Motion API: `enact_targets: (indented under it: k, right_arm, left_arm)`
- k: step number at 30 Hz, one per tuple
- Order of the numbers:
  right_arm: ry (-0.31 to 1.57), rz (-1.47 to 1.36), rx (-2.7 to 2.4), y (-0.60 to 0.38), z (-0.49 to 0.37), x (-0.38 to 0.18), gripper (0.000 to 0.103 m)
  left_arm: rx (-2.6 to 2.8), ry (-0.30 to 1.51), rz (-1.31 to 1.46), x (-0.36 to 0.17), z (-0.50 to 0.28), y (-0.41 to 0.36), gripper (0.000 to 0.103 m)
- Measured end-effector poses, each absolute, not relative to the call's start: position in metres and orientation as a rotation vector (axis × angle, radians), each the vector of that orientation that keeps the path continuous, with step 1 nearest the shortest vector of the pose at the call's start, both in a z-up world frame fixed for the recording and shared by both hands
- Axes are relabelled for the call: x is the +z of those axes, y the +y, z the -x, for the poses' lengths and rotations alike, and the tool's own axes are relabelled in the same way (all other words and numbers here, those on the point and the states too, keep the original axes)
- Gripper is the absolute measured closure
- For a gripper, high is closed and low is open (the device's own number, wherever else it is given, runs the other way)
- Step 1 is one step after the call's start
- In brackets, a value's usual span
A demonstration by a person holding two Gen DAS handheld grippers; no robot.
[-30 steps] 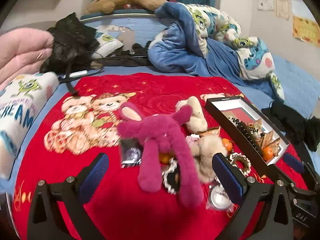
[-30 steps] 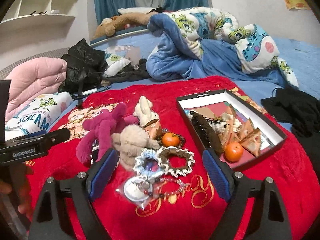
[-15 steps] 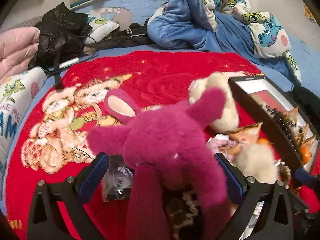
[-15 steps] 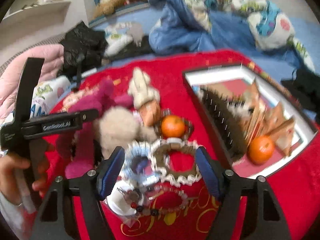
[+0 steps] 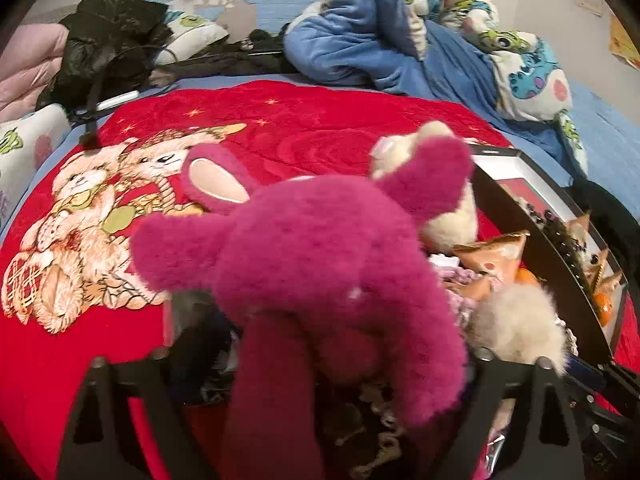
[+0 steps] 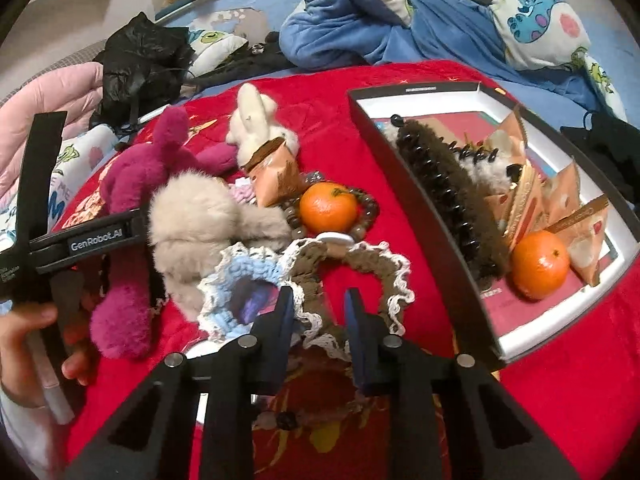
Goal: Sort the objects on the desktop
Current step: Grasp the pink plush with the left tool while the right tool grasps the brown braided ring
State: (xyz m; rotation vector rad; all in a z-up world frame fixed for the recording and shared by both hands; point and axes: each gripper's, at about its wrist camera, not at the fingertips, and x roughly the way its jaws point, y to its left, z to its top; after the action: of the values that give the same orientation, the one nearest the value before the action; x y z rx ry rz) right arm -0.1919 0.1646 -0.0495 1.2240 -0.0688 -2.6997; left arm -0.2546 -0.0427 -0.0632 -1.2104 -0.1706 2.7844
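Observation:
A magenta plush (image 5: pixel 320 248) fills the left wrist view, lying between the jaws of my left gripper (image 5: pixel 320 356). The jaws are closing, and the fur hides their pads. My right gripper (image 6: pixel 320 316) is low over a brown crochet scrunchie (image 6: pixel 372 264) with a white lace rim. Its jaws are closing around the scrunchie's left band; one finger stands in the hole, and a sliver of red cloth still shows beside the band. A blue scrunchie (image 6: pixel 248 276) touches the brown one on the left. The black box (image 6: pixel 372 128) at the right holds a mandarin (image 6: pixel 540 264), a hair claw (image 6: pixel 440 184) and snack packets.
On the red blanket (image 6: pixel 560 400) lie a beige fur ball (image 6: pixel 192 216), a cream rabbit plush (image 6: pixel 252 120), a snack packet (image 6: pixel 276 176) and a loose mandarin (image 6: pixel 328 208) ringed by a bead bracelet. A hand (image 6: pixel 24 332) holds the left gripper's handle. Bedding and a black bag lie behind.
Both grippers have come down and forward onto the pile. The left one now straddles the magenta plush. The right jaws have narrowed from wide to a slim gap around the brown scrunchie's band.

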Motion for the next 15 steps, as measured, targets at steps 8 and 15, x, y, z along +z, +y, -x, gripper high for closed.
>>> enact_targets:
  k: [8,15]
  right_arm:
    - [-0.083,-1.229,-2.703,0.159,0.19,-0.049,0.084]
    - [-0.161,-1.237,-2.726,0.165,0.191,-0.048,0.091]
  left_arm:
    - [2.737,-0.229,1.187,-0.063,0.25,-0.041,0.046]
    - [2.765,-0.221,1.132,-0.053,0.243,-0.043,0.065]
